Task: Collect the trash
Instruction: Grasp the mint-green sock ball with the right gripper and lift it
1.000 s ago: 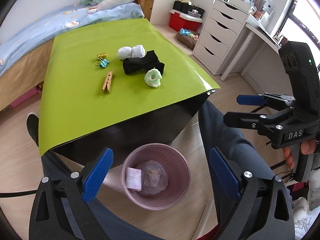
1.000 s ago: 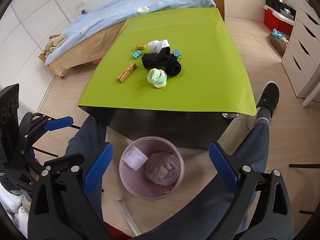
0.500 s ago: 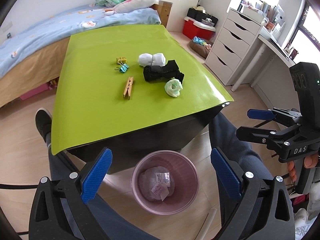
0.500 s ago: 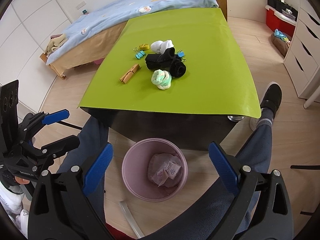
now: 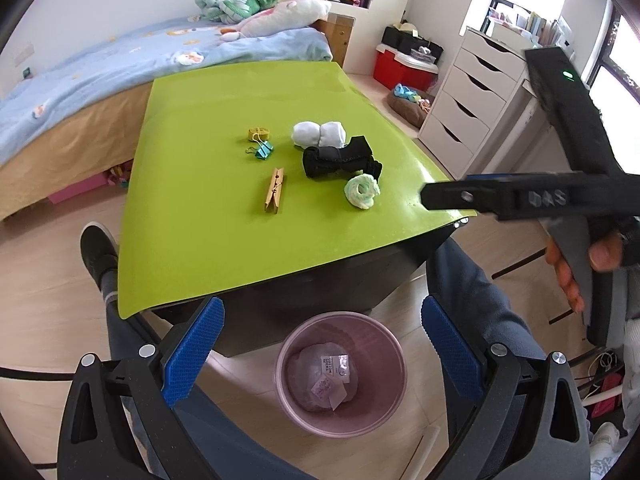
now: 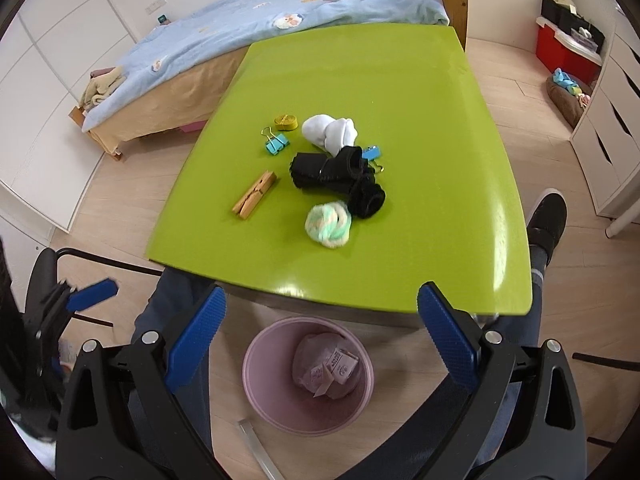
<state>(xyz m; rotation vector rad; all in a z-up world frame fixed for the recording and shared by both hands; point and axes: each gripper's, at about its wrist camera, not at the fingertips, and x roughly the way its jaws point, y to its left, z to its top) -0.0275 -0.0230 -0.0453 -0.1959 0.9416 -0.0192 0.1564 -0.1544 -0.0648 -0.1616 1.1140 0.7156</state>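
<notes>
Nearest, both claws hang with jaws spread wide and nothing between them — the left claw and the right claw each look down over the pink bin on the floor just off the tabletop's near edge. The trash lies in its bottom: a crumpled clear wrapper with a few small printed paper packets on it. It looks feather-light, soft and crushable, so a pinch on a bunched fold would probably hold better than on a flat, slippery face.

Farther on, the green tabletop carries a cluster around its middle: a wooden clothespin towards the left edge, a pastel sock roll touching black rolled socks, then a white sock bundle, a teal binder clip and a yellow coil. None looks like trash — the collecting seems about finished.
</notes>
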